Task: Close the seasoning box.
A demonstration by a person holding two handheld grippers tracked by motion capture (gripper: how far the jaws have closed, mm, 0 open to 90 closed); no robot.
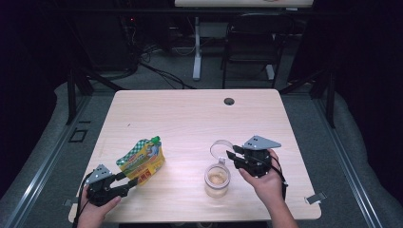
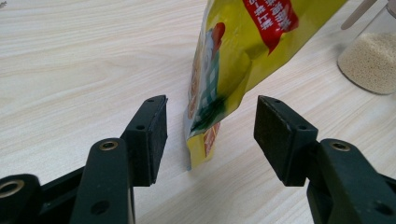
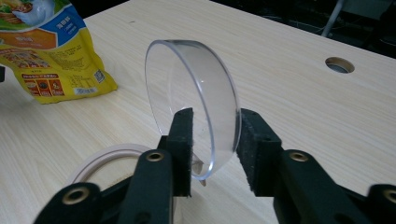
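The clear lid (image 3: 194,109) stands on its edge between the black fingers (image 3: 183,140) of the right gripper (image 3: 212,149). The fingers sit close on both sides of it. One touches the lid, but I cannot tell if they squeeze it tight. From above, the lid (image 1: 221,148) is up in the air just over the jar (image 1: 217,179), and the right gripper (image 1: 231,158) is just beside the jar. The jar is open and has pale grains in it. It stands on the tabletop (image 1: 190,118) near the front edge.

The yellow bag (image 1: 141,162) stands to the left of the jar, well apart from it. The left gripper (image 1: 132,181) is at the bag's bottom corner. Its fingers (image 2: 152,135) are wide apart, with the bag (image 2: 224,79) between them, not touching.
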